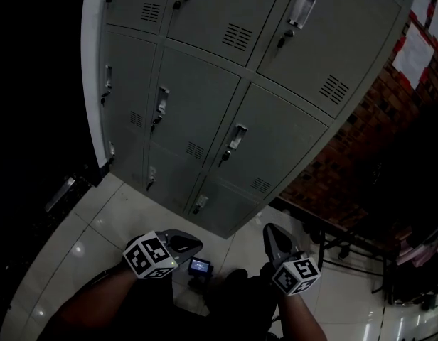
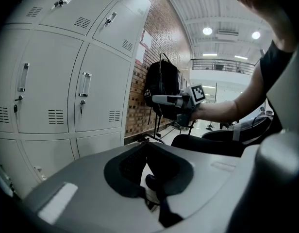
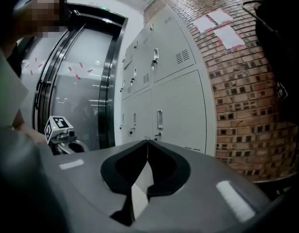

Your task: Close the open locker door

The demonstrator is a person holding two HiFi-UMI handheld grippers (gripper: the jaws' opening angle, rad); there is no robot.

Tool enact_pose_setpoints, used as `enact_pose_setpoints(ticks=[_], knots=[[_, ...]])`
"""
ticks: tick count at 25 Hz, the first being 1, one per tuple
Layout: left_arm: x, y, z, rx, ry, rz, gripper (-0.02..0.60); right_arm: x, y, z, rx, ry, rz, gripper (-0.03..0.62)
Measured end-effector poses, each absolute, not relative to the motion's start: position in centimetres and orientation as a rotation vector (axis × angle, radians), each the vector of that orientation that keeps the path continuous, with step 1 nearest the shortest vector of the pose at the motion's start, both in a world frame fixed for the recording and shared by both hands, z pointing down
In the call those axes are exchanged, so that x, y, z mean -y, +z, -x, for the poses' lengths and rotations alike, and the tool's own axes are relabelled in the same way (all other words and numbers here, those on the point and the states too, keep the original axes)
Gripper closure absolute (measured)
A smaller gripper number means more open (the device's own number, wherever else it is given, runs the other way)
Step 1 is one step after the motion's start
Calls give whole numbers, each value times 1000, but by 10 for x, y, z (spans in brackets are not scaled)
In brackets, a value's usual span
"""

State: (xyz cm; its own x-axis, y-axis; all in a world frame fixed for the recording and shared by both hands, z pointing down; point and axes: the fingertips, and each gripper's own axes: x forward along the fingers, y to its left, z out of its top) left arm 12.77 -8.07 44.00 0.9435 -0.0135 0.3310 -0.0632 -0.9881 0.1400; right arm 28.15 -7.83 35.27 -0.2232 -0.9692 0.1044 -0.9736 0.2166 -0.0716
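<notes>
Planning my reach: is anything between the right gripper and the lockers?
Nothing visible. Only bare floor tiles lie between the right gripper and the lockers. A backpack stands off to the side by the brick wall, clear of that path. Every door in view looks shut.

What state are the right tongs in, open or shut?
Shut. In the right gripper view the right tongs have their jaws meeting tip to tip with nothing between them; the lockers stand beyond, untouched.

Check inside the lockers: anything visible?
Nothing. Every door of the lockers in view looks shut, so the contents are covered. Only handles and vent slots show on the fronts.
</notes>
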Motion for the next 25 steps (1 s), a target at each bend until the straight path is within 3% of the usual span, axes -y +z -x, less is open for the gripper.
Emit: enact_pose_setpoints(ticks=[12, 25], knots=[[78, 442, -130, 57, 518, -2959, 569, 43, 414, -246, 2458, 164, -1648, 589], [81, 436, -129, 64, 526, -2961, 569, 40, 413, -252, 2543, 292, -1635, 592]])
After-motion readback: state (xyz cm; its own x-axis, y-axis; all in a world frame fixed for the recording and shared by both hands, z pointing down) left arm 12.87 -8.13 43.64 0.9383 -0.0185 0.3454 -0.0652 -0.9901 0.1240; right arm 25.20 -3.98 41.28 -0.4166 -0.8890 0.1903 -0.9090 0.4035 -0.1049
